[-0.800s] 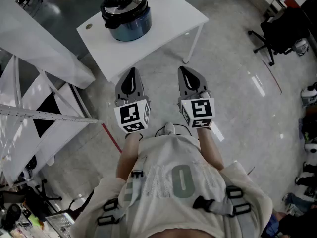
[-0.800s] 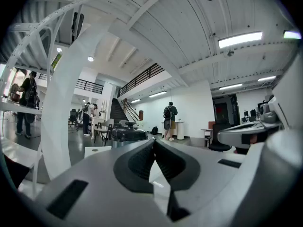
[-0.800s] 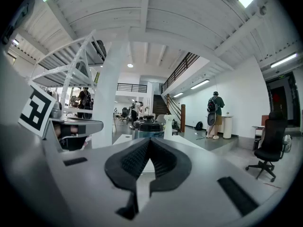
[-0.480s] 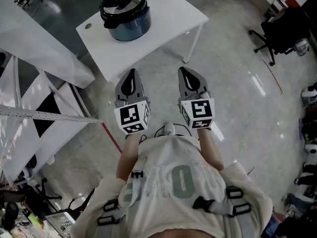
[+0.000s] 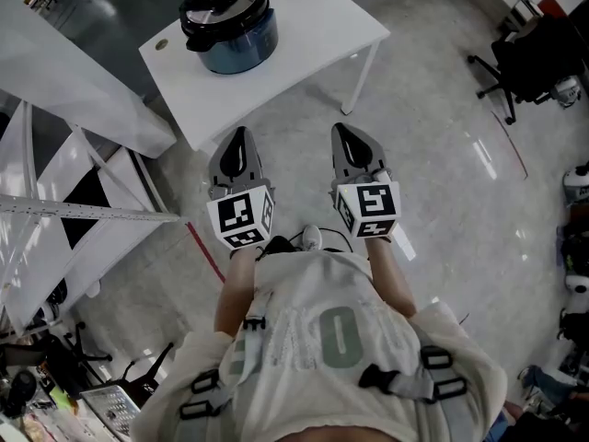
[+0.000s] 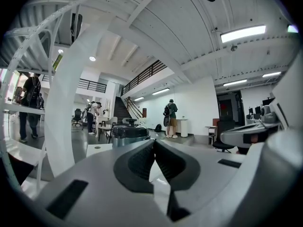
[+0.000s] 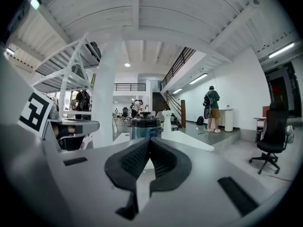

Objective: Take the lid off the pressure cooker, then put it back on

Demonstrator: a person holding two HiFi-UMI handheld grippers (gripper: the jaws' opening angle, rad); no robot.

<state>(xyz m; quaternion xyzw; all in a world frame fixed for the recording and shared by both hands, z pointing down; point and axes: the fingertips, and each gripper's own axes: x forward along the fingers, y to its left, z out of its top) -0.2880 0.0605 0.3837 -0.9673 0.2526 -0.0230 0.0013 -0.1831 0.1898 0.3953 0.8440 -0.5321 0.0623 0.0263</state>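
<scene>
Ahead of both grippers, on a white table (image 5: 304, 35), the pressure cooker (image 5: 230, 33) is seen standing upright, with its black lid (image 5: 221, 5) seated on the blue-grey body. The left gripper (image 5: 238, 136) is held clenched with nothing in it: in the left gripper view its ribbed pads are pressed together at the tips. The right gripper (image 5: 344, 133) is likewise closed on nothing, its pads meeting at the front in the right gripper view. The two tools are held side by side, near each other but not touching, in front of the person's chest and pointed about level toward the table. The cooker is set well apart from both tips, beyond the near table edge, almost straight ahead of the left gripper and ahead and leftward of the right one. A white metal frame (image 5: 83, 212) is seen to the left of the left gripper, and a black office chair (image 5: 520, 63) far off to the right of the right gripper.
</scene>
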